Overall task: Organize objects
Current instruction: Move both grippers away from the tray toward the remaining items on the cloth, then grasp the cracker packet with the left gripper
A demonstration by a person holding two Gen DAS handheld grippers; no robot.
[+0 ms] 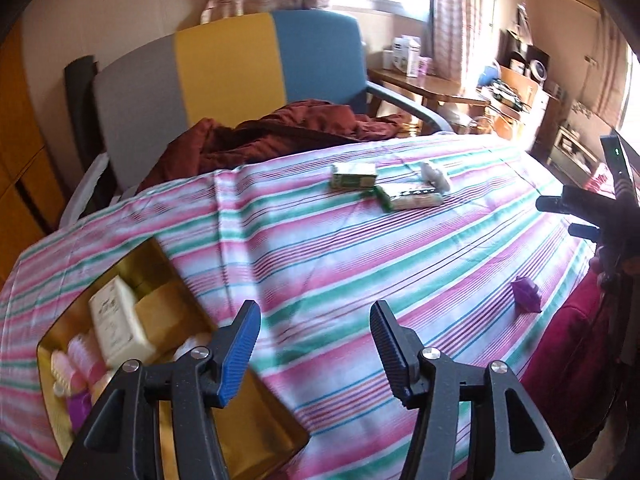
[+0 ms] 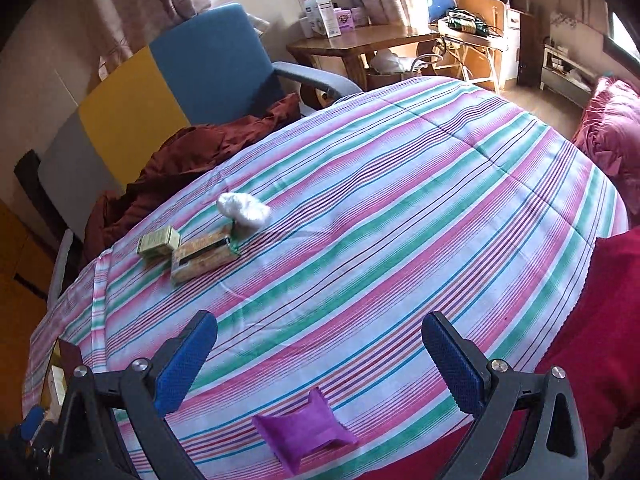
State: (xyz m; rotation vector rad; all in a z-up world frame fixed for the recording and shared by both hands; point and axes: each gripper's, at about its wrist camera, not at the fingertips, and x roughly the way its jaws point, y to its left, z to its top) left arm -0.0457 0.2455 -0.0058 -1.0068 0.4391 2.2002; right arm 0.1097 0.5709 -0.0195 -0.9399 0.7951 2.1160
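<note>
- Striped cloth (image 2: 400, 208), pink, green and white, covers the table across the middle of both views.
- Purple packet (image 2: 302, 434) lies at bottom centre of the right wrist view, between the fingers of the right gripper (image 2: 320, 354), which stands wide and holds nothing.
- Two green-and-cream boxes (image 2: 188, 250) sit touching at centre left, a white wad (image 2: 244, 208) just beside them; their print is too blurred to read.
- The left gripper (image 1: 316, 346), bottom centre of its view, is spread wide and empty.
- A gold tin (image 1: 160, 264) at lower left holds a cream box (image 1: 118, 326) with unreadable writing and pink-capped bottles (image 1: 80, 356).
</note>
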